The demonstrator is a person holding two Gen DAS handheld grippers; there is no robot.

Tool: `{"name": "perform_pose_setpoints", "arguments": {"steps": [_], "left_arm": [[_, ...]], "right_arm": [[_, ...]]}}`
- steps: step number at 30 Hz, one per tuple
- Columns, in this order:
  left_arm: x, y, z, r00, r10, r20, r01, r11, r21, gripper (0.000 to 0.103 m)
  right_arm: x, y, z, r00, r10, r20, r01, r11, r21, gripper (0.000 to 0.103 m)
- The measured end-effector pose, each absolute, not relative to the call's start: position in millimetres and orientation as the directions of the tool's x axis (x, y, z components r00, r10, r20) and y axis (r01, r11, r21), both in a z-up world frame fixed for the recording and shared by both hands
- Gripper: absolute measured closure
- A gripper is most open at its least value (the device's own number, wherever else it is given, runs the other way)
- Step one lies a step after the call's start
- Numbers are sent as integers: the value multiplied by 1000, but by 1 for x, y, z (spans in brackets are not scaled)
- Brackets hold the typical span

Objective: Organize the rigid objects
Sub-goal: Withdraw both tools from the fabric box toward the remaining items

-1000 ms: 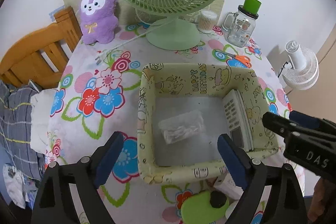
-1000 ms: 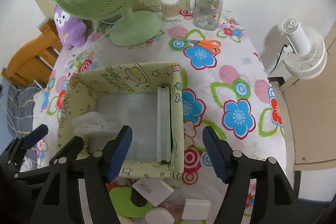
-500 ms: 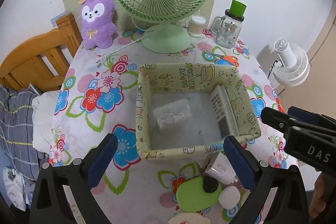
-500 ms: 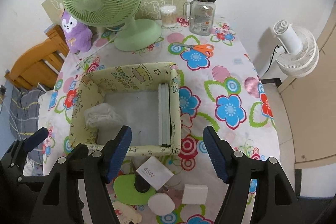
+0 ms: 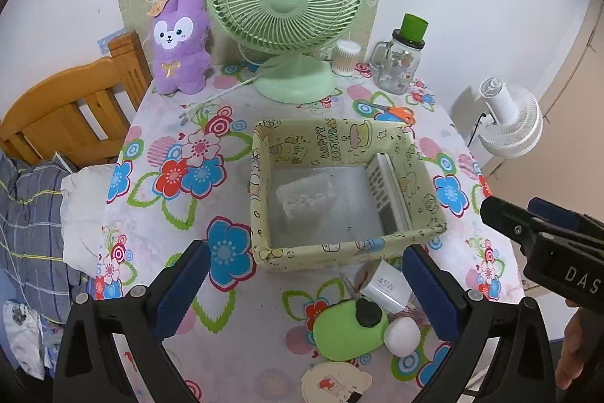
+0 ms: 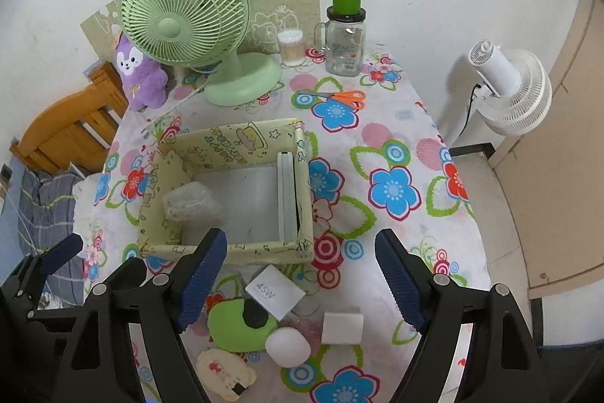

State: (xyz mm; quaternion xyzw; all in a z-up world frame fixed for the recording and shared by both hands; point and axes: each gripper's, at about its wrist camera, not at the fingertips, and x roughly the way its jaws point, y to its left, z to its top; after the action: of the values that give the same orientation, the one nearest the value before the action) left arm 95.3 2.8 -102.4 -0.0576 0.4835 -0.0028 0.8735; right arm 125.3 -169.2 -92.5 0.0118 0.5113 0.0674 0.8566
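Observation:
A yellow patterned box (image 5: 339,253) (image 6: 226,253) stands mid-table. Inside, a white calculator (image 5: 387,193) (image 6: 287,193) leans on its right wall and a clear plastic packet (image 5: 305,197) (image 6: 190,201) lies at the left. In front of the box lie a white charger (image 5: 385,286) (image 6: 275,292), a green case (image 5: 345,331) (image 6: 234,327), a white round case (image 5: 402,335) (image 6: 287,344), a white block (image 6: 342,327) and a cartoon-shaped item (image 6: 222,371). My left gripper (image 5: 302,289) is open and empty above these. The jaws of my right gripper (image 6: 300,280) are opening, with nothing between them.
At the back stand a green fan (image 5: 287,6), a purple plush (image 5: 179,44), a cotton swab jar (image 5: 345,57) and a glass mug with a green lid (image 5: 400,61). Orange scissors (image 6: 339,97) lie behind the box. A wooden chair (image 5: 64,112) is left, a white fan (image 6: 509,89) right.
Both grippers have risen and drawn back from the box, so the small items in front of it came into view. The right gripper's fingers have spread wider.

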Motion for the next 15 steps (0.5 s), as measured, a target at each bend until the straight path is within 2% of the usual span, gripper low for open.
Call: {"name": "perform_pose_setpoints", "arguments": {"steps": [15], "left_arm": [[77, 1, -93, 559, -98, -823, -12, 992, -126, 1]], "right_arm": [[97, -182, -80, 496, 140, -857, -93, 990, 108, 18]]}}
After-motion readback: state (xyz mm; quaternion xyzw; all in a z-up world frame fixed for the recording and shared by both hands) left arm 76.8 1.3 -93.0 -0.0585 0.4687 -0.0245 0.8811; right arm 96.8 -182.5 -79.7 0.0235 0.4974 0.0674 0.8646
